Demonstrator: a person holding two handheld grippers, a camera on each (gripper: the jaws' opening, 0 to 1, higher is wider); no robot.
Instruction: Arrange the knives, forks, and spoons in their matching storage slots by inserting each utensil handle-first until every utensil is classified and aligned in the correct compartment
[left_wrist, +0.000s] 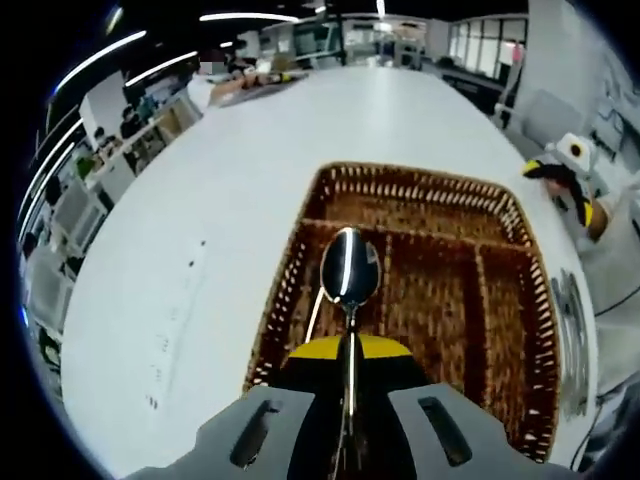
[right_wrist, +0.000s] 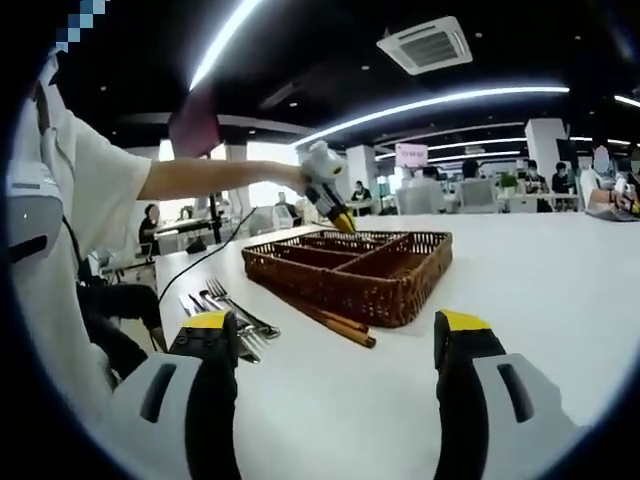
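Over the wicker tray (left_wrist: 420, 190), my left gripper (left_wrist: 348, 400) is clenched on a spoon (left_wrist: 349, 268), held by the handle with the bowl pointing forward and away from me. It hangs above the tray's left long slot, not yet set down.

Tray layout, left gripper view: 1 crosswise slot at the far end, 3 long slots nearer me. All of the slot floor I can see is bare weave; no utensil lies in any of them. The part of the left slot under my gripper is hidden.

Right gripper (right_wrist: 335, 345): jaws wide apart, released, carrying nothing, low over the white worktop (right_wrist: 540, 300) and well short of the tray (right_wrist: 350, 265). In that view the left gripper (right_wrist: 325, 195) sits above the tray's far side.

Waiting stock: a cluster of forks and other metal pieces (right_wrist: 225, 305) lies on the worktop just beside the tray's near-left corner; I cannot count them. A pair of brown sticks (right_wrist: 335, 325), likely chopsticks, lies along the tray's near wall. In the left gripper view, more metal utensils (left_wrist: 570, 340) lie just outside the tray's right wall.

Judgement: very early. This spoon looks like the 1st piece going in. As gripped, the bowl leads, so a handle-first insertion needs turning it around. Everything else is left to sort.
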